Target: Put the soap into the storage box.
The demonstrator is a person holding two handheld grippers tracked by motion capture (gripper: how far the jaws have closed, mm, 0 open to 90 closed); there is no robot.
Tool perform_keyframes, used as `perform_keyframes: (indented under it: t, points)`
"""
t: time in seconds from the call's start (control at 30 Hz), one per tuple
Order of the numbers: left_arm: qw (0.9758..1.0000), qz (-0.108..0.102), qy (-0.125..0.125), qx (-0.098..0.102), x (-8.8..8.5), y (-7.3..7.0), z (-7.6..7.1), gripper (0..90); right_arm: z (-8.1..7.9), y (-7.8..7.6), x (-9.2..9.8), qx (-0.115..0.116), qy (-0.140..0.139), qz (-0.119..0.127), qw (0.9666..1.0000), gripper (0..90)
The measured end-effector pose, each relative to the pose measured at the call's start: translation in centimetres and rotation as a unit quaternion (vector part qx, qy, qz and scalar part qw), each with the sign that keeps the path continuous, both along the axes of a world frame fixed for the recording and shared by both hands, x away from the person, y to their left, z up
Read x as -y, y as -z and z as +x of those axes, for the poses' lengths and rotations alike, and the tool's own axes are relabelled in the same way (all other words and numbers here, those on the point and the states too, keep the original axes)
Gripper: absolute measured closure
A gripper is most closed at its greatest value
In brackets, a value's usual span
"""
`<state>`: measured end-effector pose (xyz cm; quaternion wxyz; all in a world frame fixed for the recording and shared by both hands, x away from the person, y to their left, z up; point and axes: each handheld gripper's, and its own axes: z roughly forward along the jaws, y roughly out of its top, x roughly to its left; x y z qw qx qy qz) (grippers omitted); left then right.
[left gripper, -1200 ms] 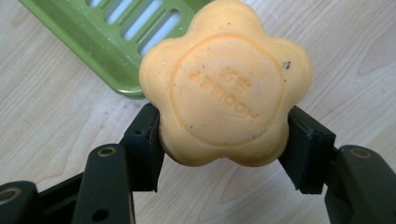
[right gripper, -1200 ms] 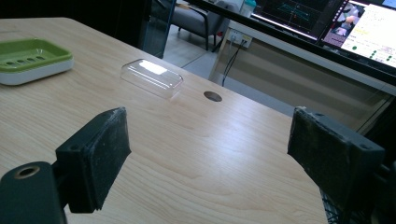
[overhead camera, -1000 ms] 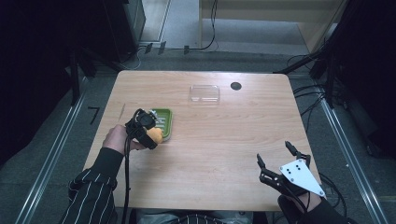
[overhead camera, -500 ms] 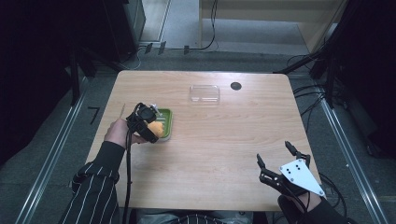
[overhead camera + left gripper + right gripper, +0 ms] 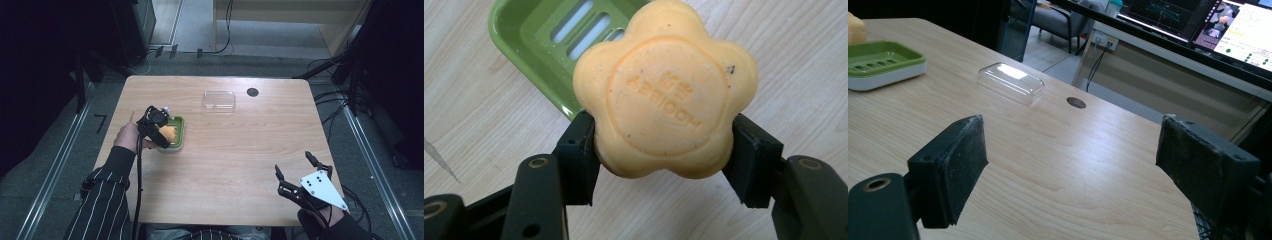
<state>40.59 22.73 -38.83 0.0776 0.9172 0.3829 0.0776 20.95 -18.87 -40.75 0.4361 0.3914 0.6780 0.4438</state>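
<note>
An orange flower-shaped soap [image 5: 664,90] is clamped at its sides between the black jaws of my left gripper [image 5: 664,150], which is shut on it. The soap overlaps the near corner of a green slotted soap dish [image 5: 531,30]. In the high view the left gripper [image 5: 162,134] holds the soap [image 5: 170,133] over the dish [image 5: 181,124] at the table's left. My right gripper [image 5: 292,162] stands open near the front right edge, and nothing lies between its pads [image 5: 1073,170].
A clear plastic lid [image 5: 219,99] lies at the far middle of the wooden table, with a round cable hole [image 5: 252,92] to its right. The right gripper view has the lid [image 5: 1010,82], the dish [image 5: 883,57] and monitors beyond the table.
The left gripper has shifted a little toward the far side with the soap, further over the dish. The right gripper has stayed where it was.
</note>
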Motion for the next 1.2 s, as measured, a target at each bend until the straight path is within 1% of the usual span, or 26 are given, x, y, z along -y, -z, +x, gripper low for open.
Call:
perform_keyframes:
  t: [0.03, 0.13, 0.23, 0.33, 0.43, 0.5, 0.6, 0.67, 0.77, 0.8, 0.83, 0.87, 1.0, 1.07, 1.13, 1.2]
  points:
    - [1.0000, 0.002, 0.002, -0.003, 0.0, -0.1, 0.2, 39.5, 0.0, 0.0, 0.0, 0.000, 0.000, -0.001, 1.0000, 13.4]
    - [1.0000, 0.000, -0.003, 0.003, 0.0, 0.1, 0.5, 39.5, 0.0, 0.0, 0.0, 0.000, 0.000, 0.000, 1.0000, 13.4]
    - [1.0000, 0.003, -0.003, 0.002, 0.0, 0.3, 0.9, 39.5, 0.0, 0.0, 0.0, -0.001, 0.000, 0.000, 1.0000, 13.4]
    - [1.0000, 0.008, -0.004, 0.003, 0.1, 0.6, 1.3, 39.5, 0.0, 0.0, 0.0, 0.000, 0.000, -0.001, 1.0000, 13.4]
    - [0.9999, 0.007, -0.007, 0.006, 0.0, 0.9, 1.7, 39.5, 0.0, 0.0, 0.0, -0.001, 0.000, 0.000, 1.0000, 13.4]
    - [0.9999, 0.011, -0.005, 0.004, 0.0, 1.0, 1.9, 39.5, 0.0, 0.0, 0.0, -0.001, -0.001, -0.001, 1.0000, 13.4]
    - [0.9999, 0.010, -0.009, 0.005, 0.1, 1.3, 2.1, 39.5, 0.0, 0.0, 0.0, 0.000, 0.000, -0.001, 1.0000, 13.4]
    - [0.9999, 0.014, -0.006, 0.004, 0.2, 1.4, 2.3, 39.5, 0.0, 0.0, 0.0, 0.000, 0.000, -0.001, 1.0000, 13.4]
    - [0.9998, 0.014, -0.010, 0.007, 0.3, 1.7, 2.5, 39.5, 0.0, 0.0, 0.0, -0.001, 0.000, -0.001, 1.0000, 13.4]
    - [0.9998, 0.018, -0.007, 0.004, 0.3, 1.8, 2.6, 39.5, 0.0, 0.0, 0.0, 0.000, 0.000, -0.001, 1.0000, 13.4]
    - [0.9998, 0.018, -0.011, 0.005, 0.4, 1.9, 2.7, 39.5, 0.0, 0.0, 0.0, 0.000, 0.000, -0.001, 1.0000, 13.4]
    - [0.9998, 0.019, -0.008, 0.003, 0.4, 2.0, 2.8, 39.5, 0.0, 0.0, 0.0, -0.001, 0.000, 0.000, 1.0000, 13.4]
    - [0.9997, 0.023, -0.009, 0.005, 0.5, 2.3, 3.1, 39.5, 0.0, 0.0, 0.0, -0.001, 0.001, 0.000, 1.0000, 13.4]
    - [0.9996, 0.025, -0.010, 0.003, 0.5, 2.5, 3.2, 39.5, 0.0, 0.0, 0.0, -0.001, 0.001, 0.000, 1.0000, 13.4]
    - [0.9996, 0.024, -0.013, 0.006, 0.6, 2.7, 3.2, 39.4, 0.0, 0.0, 0.0, -0.001, 0.000, 0.000, 1.0000, 13.4]
    - [0.9996, 0.028, -0.010, 0.005, 0.7, 2.7, 3.3, 39.5, 0.0, 0.0, 0.0, -0.001, 0.000, -0.001, 1.0000, 13.4]
